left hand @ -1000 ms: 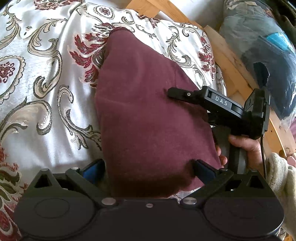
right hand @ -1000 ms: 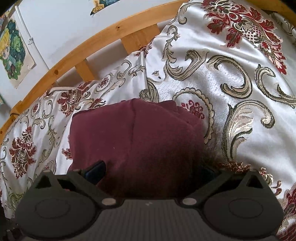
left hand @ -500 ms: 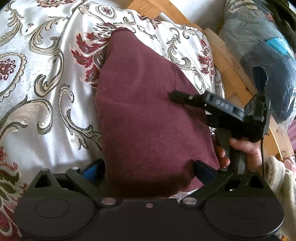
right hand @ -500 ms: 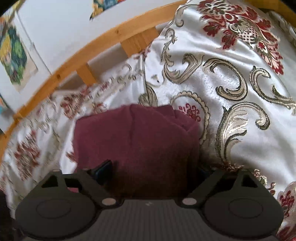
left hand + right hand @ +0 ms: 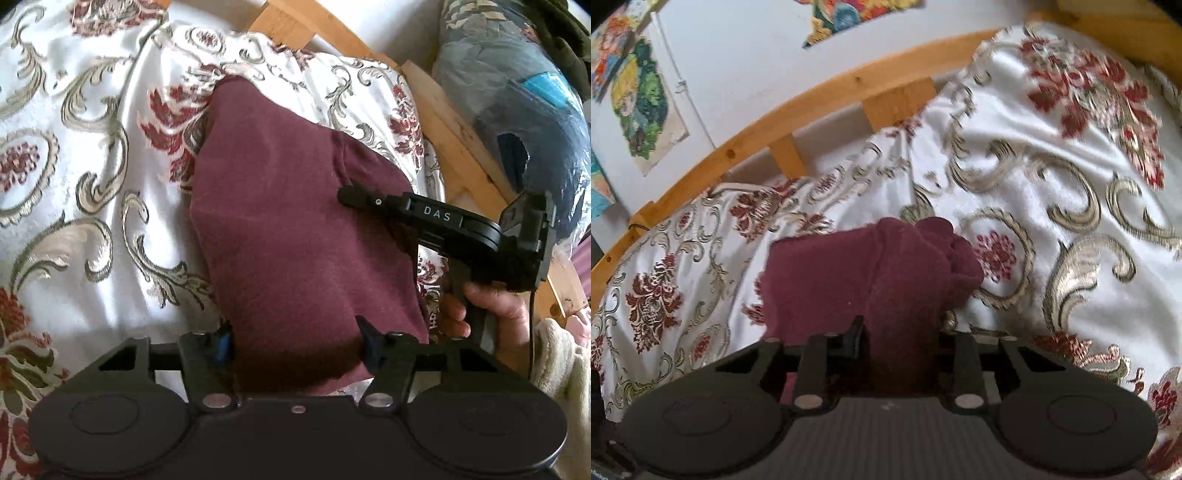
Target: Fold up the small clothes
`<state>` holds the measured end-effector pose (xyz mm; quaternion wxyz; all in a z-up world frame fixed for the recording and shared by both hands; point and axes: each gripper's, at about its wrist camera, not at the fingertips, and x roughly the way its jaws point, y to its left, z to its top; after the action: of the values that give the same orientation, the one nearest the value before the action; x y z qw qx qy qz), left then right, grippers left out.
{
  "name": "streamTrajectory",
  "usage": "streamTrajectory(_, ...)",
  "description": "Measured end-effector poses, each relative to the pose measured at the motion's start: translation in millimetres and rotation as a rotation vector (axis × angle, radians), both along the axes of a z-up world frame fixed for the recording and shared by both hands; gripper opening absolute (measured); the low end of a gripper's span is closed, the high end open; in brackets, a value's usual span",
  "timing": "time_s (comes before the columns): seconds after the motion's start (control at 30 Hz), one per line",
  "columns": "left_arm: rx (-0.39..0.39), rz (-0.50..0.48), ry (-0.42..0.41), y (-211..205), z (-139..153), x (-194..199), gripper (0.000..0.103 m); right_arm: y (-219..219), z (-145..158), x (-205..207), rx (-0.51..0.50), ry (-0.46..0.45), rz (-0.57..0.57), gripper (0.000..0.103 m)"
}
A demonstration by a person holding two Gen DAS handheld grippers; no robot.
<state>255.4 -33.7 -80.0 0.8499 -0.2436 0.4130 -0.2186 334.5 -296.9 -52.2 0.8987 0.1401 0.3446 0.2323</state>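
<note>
— Folded yet?
— Not finished. The maroon garment (image 5: 295, 236) lies on the bedspread (image 5: 74, 184); left gripper (image 5: 295, 343) and right gripper (image 5: 899, 339) jaws have just closed, clamping its near edge.

You've got a plain maroon garment (image 5: 295, 229), no print on it, sitting on a shiny white bedspread (image 5: 74, 229) covered in gold-beige scrolls and dark red flowers. Your grippers are both matte black, the left gripper (image 5: 295, 343) with a blue pad showing, the right gripper (image 5: 901, 339) all black. The bed frame (image 5: 820, 99) is honey-coloured wood, and the wall posters (image 5: 642, 99) are green, yellow and orange.
</note>
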Motion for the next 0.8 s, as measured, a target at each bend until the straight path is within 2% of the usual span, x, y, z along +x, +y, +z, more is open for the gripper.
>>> streamTrajectory(0.2,0.035,0.009,-0.083,2.8,25.9,-8.5,0.062,8.5,32.3,-15.2,0.039,-0.103,0.033,0.029)
streamTrajectory(0.33,0.057,0.043,-0.133,18.3,44.6,-2.3,0.062,22.9,53.1,-6.6,0.073,-0.165,0.057,0.029)
streamTrajectory(0.57,0.143,0.118,-0.198,51.1,67.9,40.2,0.062,66.1,72.8,49.1,0.092,-0.246,0.098,0.029)
streamTrajectory(0.73,0.212,0.187,-0.239,67.0,66.8,73.5,0.062,98.2,73.0,99.4,0.091,-0.249,0.105,0.029)
streamTrajectory(0.8,0.249,0.191,-0.226,68.9,59.8,85.7,0.062,110.4,65.5,115.7,0.065,-0.233,0.106,0.030)
